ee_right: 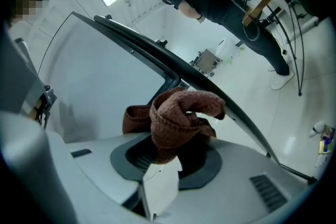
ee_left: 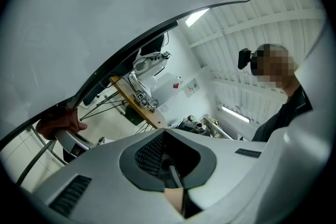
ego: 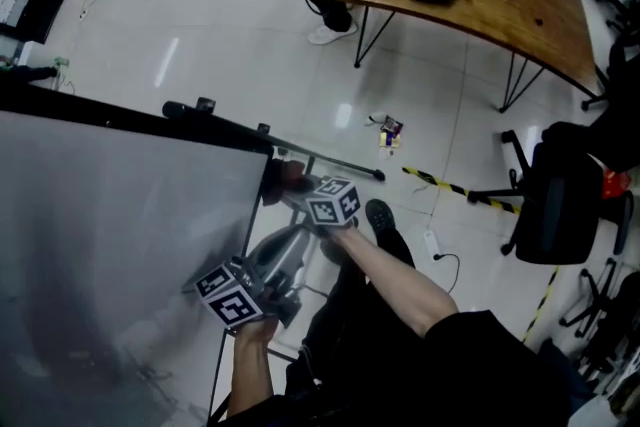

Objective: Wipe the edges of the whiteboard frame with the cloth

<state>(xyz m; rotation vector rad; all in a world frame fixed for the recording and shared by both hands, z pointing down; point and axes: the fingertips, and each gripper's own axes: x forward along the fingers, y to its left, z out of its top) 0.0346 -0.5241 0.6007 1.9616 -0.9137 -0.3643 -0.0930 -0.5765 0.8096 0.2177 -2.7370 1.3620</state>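
Two grippers work at the whiteboard: the left gripper, jaws pressed together on nothing, sits low by the board's side, while the right gripper, forearm outstretched, clamps the brown cloth at the black frame corner.

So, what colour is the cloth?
The cloth is reddish brown, clearest in the right gripper view.

so the left gripper and right gripper are pale grey shells, dark oval recess, slotted vents, black-and-white marker cube on each; person's got a dark top, dark trousers, dark shoes
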